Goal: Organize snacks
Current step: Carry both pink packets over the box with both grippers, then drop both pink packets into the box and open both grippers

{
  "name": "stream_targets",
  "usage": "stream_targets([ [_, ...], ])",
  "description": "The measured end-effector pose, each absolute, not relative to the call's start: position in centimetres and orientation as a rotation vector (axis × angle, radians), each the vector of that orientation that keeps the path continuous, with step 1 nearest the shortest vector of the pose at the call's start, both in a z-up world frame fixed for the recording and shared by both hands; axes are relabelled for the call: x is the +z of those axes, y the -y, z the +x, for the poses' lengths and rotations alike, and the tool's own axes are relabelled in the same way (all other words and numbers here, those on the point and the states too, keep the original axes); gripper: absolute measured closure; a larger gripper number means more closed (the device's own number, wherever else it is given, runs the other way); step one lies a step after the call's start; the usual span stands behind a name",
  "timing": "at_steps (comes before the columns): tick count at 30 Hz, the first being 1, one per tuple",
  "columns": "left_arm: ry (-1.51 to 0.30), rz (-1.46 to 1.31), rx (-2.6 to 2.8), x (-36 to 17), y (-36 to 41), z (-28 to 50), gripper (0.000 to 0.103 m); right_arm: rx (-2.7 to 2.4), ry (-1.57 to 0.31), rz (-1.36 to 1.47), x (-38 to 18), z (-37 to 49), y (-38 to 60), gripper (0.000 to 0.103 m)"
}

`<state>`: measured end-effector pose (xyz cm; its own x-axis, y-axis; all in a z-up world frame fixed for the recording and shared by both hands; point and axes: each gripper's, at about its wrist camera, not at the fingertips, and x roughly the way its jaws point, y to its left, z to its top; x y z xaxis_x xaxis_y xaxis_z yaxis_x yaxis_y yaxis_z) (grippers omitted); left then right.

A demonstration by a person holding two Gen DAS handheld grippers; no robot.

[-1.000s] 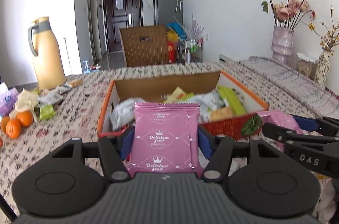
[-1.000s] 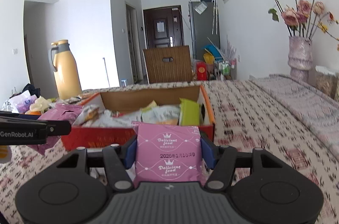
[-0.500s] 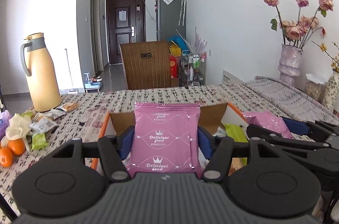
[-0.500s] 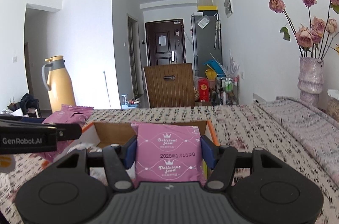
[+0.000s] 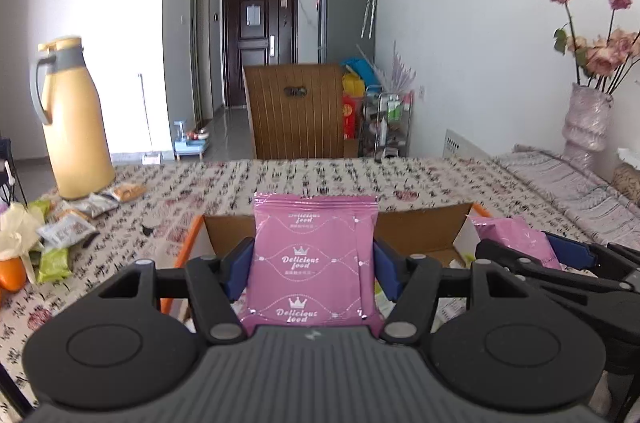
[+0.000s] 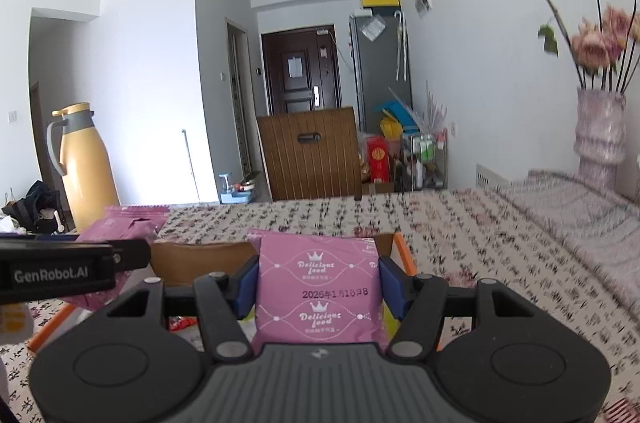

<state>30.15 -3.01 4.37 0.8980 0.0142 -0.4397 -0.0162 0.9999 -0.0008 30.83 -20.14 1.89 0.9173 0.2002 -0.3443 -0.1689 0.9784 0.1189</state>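
Between the blue pads of the left gripper [image 5: 314, 269], seen from the left wrist, a pink snack packet [image 5: 314, 263] printed "Delicious food" stands upright, clamped on both side edges. It is held above the open cardboard box [image 5: 420, 233] with the orange rim, which sits on the patterned tablecloth [image 5: 320, 179]. To the right, the right gripper [image 5: 560, 263] reaches over the same box with a second pink packet [image 5: 516, 237]. At far left lie loose snack packs [image 5: 66, 233] near a yellow thermos jug [image 5: 74, 119].

From the right wrist, the right gripper [image 6: 318, 287] squeezes its own pink packet [image 6: 318, 287] upright over the box's right end [image 6: 404, 255]. At left, the left gripper [image 6: 72, 269] holds its pink packet [image 6: 128, 225]. A vase of dried roses [image 6: 598, 131] stands at far right.
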Motion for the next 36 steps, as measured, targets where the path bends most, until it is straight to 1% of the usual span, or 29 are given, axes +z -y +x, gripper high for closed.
stream_targets([
  [10, -0.482, -0.028, 0.008, 2.9, 2.0, 30.7, 0.039, 0.195, -0.425, 0.066, 0.2, 31.2, 19.7, 0.043],
  [12, -0.469, -0.035, 0.020, 3.0, 1.9, 30.5, 0.029, 0.191, -0.426, 0.065, 0.4, 31.2, 19.8, 0.040],
  [13, -0.460, -0.038, 0.027, 3.1, 1.8, 30.3, 0.021, 0.188, -0.426, 0.070, 0.4, 31.1, 19.8, 0.040],
  [14, -0.451, -0.041, 0.035, 3.2, 1.8, 30.2, 0.017, 0.180, -0.423, 0.077, 0.4, 31.0, 20.0, 0.037],
  [16, -0.443, -0.046, 0.041, 3.3, 1.6, 30.0, 0.012, 0.167, -0.417, 0.091, 0.5, 30.9, 20.4, 0.029],
  [17, -0.441, -0.049, 0.044, 3.4, 1.6, 30.0, 0.005, 0.159, -0.412, 0.099, 0.5, 30.8, 20.6, 0.019],
  [18, -0.436, -0.050, 0.052, 3.4, 1.6, 29.9, 0.002, 0.149, -0.406, 0.106, 0.5, 30.8, 20.8, 0.012],
  [19, -0.430, -0.050, 0.060, 3.4, 1.5, 29.8, 0.000, 0.142, -0.402, 0.111, 0.5, 30.8, 20.9, 0.010],
  [21, -0.428, -0.052, 0.058, 3.5, 1.5, 29.8, 0.000, 0.138, -0.402, 0.121, 0.4, 30.8, 21.1, 0.003],
  [29, -0.441, -0.067, 0.070, 3.6, 1.2, 29.9, 0.000, 0.129, -0.399, 0.127, 0.5, 30.9, 21.3, 0.001],
  [36, -0.424, -0.071, 0.074, 4.9, 1.0, 28.8, 0.000, 0.103, -0.396, 0.137, 1.4, 30.5, 21.8, 0.000],
])
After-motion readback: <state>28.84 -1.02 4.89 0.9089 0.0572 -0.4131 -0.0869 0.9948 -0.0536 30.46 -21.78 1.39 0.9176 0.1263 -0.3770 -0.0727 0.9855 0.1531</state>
